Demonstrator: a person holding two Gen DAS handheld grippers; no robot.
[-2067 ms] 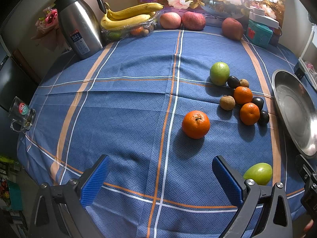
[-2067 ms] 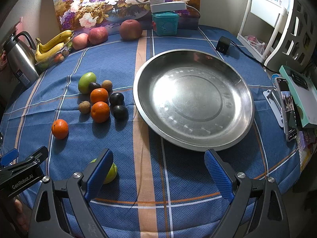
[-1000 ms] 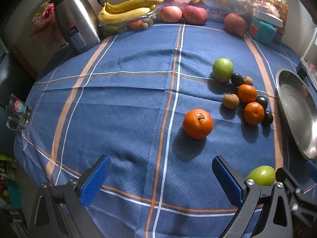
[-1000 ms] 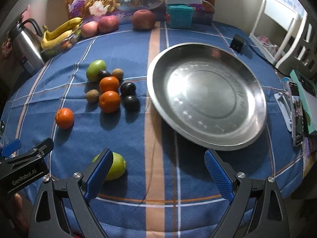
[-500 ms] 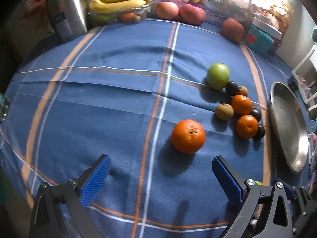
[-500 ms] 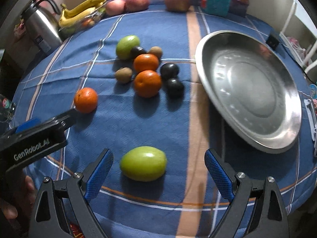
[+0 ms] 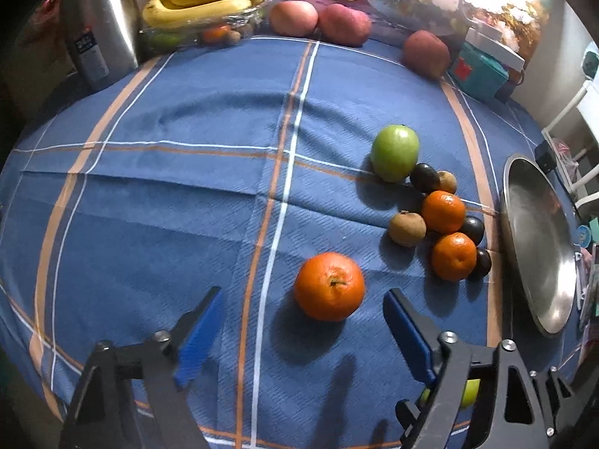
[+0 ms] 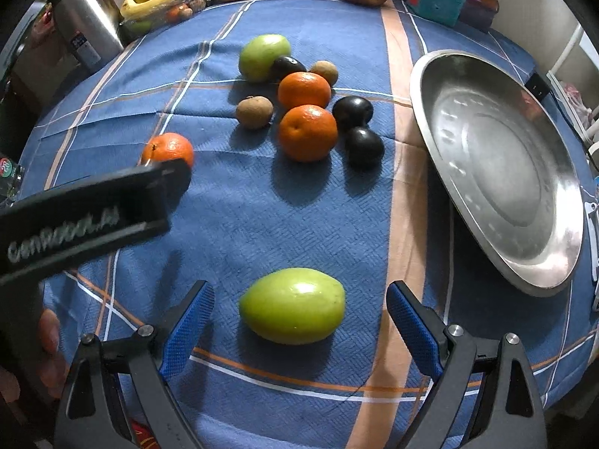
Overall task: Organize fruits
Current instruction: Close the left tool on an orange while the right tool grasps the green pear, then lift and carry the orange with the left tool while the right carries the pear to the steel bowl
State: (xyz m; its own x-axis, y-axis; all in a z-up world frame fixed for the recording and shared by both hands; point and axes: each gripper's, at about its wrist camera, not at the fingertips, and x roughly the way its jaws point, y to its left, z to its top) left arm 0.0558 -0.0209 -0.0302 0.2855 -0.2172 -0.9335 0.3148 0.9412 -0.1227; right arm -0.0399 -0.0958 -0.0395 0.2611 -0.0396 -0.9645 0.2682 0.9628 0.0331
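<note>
Left gripper point(image 7: 301, 321) jaws closing around lone orange point(image 7: 328, 286), untouched; right gripper point(image 8: 299, 321) jaws apart, straddling green fruit point(image 8: 292, 310): centre both first.

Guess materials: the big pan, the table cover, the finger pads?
Pan: looks like stainless steel, brushed but shiny, with glare and dim reflections. Table cover: woven cloth, matte, with visible texture, creases and plaid stripes. Pads on the right hand-held gripper: likely rubber or soft plastic, blue with a fine grid; can't confirm.
</note>
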